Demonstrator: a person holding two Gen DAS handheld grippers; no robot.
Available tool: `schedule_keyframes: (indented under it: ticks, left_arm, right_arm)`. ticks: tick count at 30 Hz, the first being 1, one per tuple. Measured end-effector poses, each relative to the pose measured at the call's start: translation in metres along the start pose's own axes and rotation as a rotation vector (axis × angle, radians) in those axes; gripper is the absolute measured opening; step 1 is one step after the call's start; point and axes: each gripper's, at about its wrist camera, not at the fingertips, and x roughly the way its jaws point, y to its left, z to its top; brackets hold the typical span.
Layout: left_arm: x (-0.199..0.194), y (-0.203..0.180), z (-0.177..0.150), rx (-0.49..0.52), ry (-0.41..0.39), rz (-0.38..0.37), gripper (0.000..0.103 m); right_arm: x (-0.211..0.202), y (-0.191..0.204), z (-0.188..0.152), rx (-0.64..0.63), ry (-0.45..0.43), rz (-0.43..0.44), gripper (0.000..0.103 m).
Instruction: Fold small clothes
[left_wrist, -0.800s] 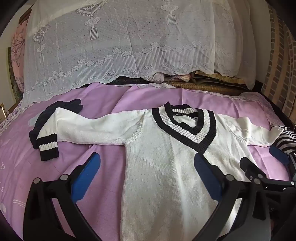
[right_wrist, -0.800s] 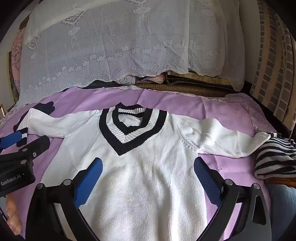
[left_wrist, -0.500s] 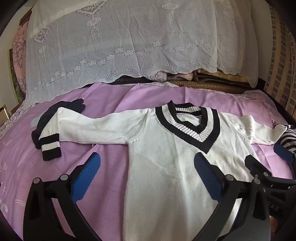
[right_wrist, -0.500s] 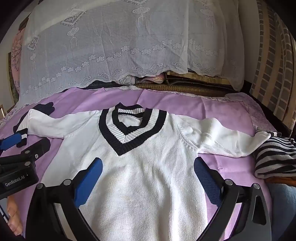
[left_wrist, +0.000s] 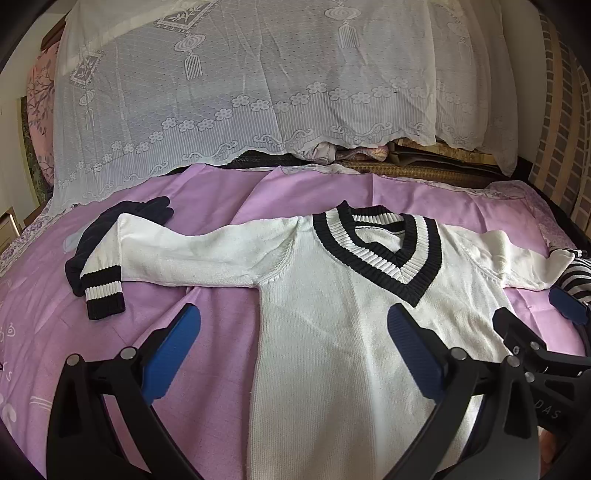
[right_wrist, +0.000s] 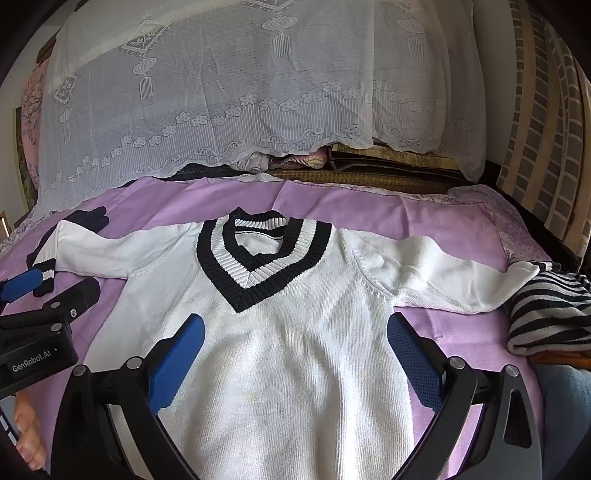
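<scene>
A white knit sweater (left_wrist: 332, 332) with a black-and-white striped V-neck lies flat, front up, on a purple sheet (left_wrist: 207, 332); it also shows in the right wrist view (right_wrist: 295, 350). Both sleeves are spread out sideways. Its left cuff (left_wrist: 103, 291) has black and white bands. My left gripper (left_wrist: 291, 343) is open and empty, above the sweater's left side edge. My right gripper (right_wrist: 295, 347) is open and empty, above the sweater's chest. Each gripper appears at the edge of the other's view.
A dark glove (left_wrist: 147, 210) lies under the left sleeve. A striped black-and-white garment (right_wrist: 550, 314) sits at the right sleeve end. A white lace cloth (left_wrist: 258, 92) covers a pile at the back. A brick-patterned wall (right_wrist: 546, 147) stands on the right.
The left gripper has moved slightly left and back, so the sweater has shifted right in its view. The right gripper has barely moved. Both stay open.
</scene>
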Motion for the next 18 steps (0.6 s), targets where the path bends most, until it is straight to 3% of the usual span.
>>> schedule_keyframes:
  ticks: [18]
  left_arm:
    - [0.0025,0.0038,0.0003,0.004,0.010,0.012,0.099]
  right_arm:
    - [-0.0042,-0.0001,-0.0005,0.006,-0.006,0.000,0.099]
